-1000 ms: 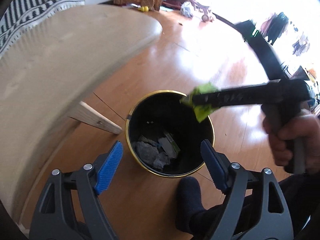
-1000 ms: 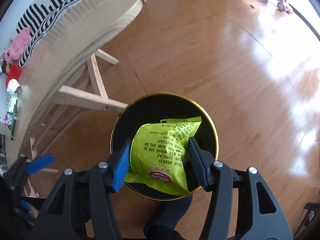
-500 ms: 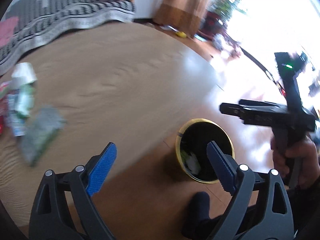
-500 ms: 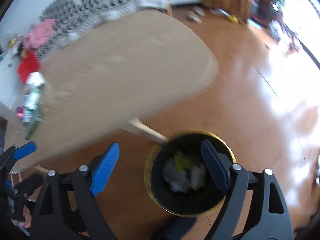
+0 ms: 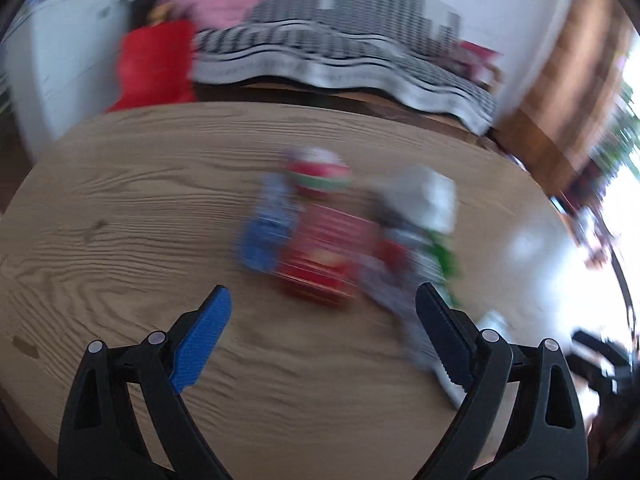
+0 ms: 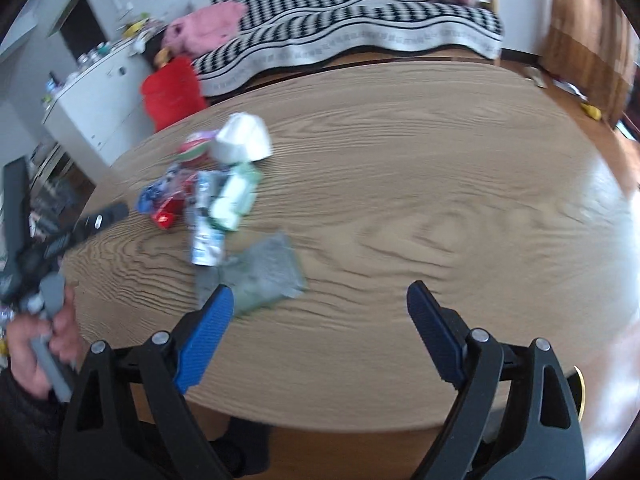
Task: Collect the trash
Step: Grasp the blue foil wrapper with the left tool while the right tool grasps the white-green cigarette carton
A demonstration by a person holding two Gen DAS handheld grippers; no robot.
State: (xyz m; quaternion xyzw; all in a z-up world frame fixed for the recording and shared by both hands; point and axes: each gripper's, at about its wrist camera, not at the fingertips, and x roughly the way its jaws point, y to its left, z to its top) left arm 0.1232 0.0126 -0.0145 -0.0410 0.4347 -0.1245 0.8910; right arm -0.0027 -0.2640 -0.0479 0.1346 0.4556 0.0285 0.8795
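Wood grain: the pale surface (image 6: pixel 400 208) carries all the trash left to collect, bunched toward its far left edge in the right wrist view.
Trash pile: a white crumpled wad (image 6: pixel 242 139), a green-and-white packet (image 6: pixel 234 196), a silvery wrapper (image 6: pixel 206 236) and a red packet (image 6: pixel 168 210) lie touching or overlapping; a grey-green pouch (image 6: pixel 264 276) lies apart, nearer the front edge.
Left gripper (image 5: pixel 322 340): held over the surface facing the pile, jaws wide apart and empty; a red packet (image 5: pixel 324 252) sits just ahead between them, badly blurred.
Right gripper (image 6: pixel 320 340): held above the front edge, jaws wide apart and empty, the grey-green pouch just beyond its left finger.
Left hand (image 6: pixel 44 344): wrapped around the left gripper's handle at the left edge.
Risk, overlap: closing on the pile probably drags a neighbouring wrapper along or flicks it off the edge.
Risk, flat pouch: thin foil lying flat likely slips from the jaws unless an edge is pinched.
Risk, speed: the blur suggests fast travel, so a grab may land off target.
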